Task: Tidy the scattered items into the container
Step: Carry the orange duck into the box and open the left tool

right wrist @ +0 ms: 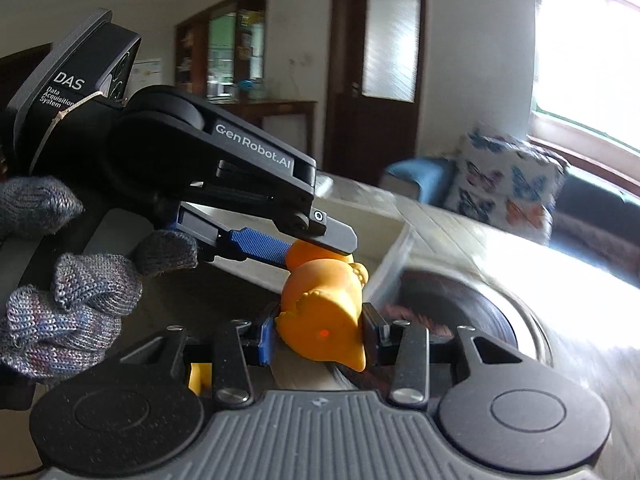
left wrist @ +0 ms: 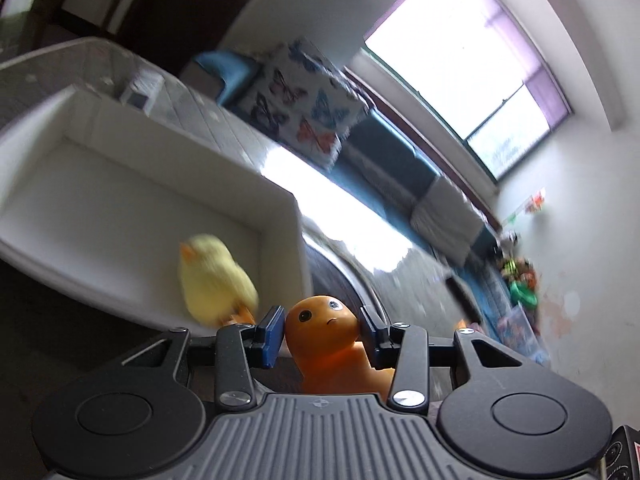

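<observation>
Left gripper [left wrist: 320, 326]: partly open, blue pads pressed on either side of the head of the orange toy figure [left wrist: 326, 348]. Right gripper [right wrist: 320, 330]: narrowed down, clamped across the same figure's body, lower down. Held aloft between the two, clear of any surface. Gloved left hand [right wrist: 64, 296] wrapped round the left tool's handle.

Just beyond the left pads, a blurred yellow chick [left wrist: 216, 280], seen against the near corner of the white container [left wrist: 294, 236]. Cannot tell whether it lies inside or in front of it. Visible container floor otherwise bare.

Judging by that, early in the tidy-up: at most one item in, the orange figure gripped but not yet over the container, with carrying, lowering and release left to do. No further loose items visible in either view.
</observation>
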